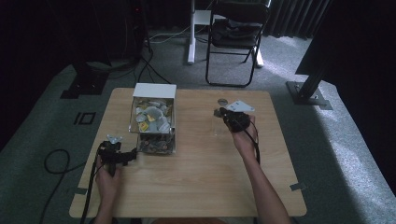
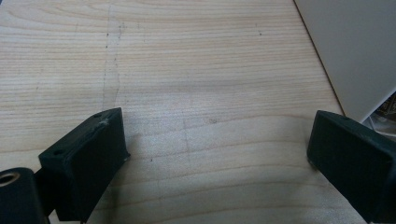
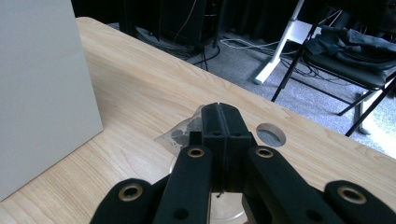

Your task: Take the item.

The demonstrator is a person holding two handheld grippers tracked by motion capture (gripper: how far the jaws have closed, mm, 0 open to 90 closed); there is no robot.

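Right hand-held gripper (image 3: 219, 122), jaws pressed together on a clear packet (image 3: 184, 133), risks dropping it: thin hold. Left hand-held gripper (image 2: 217, 158), spread wide at the box's (image 1: 152, 122) seven o'clock, could nudge it.

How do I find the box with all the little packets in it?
Look at the wooden table, then at its left half. The clear box stands near the far edge, just past the left gripper. Its white lid stands open, and it is the one thing heaped with small packets.
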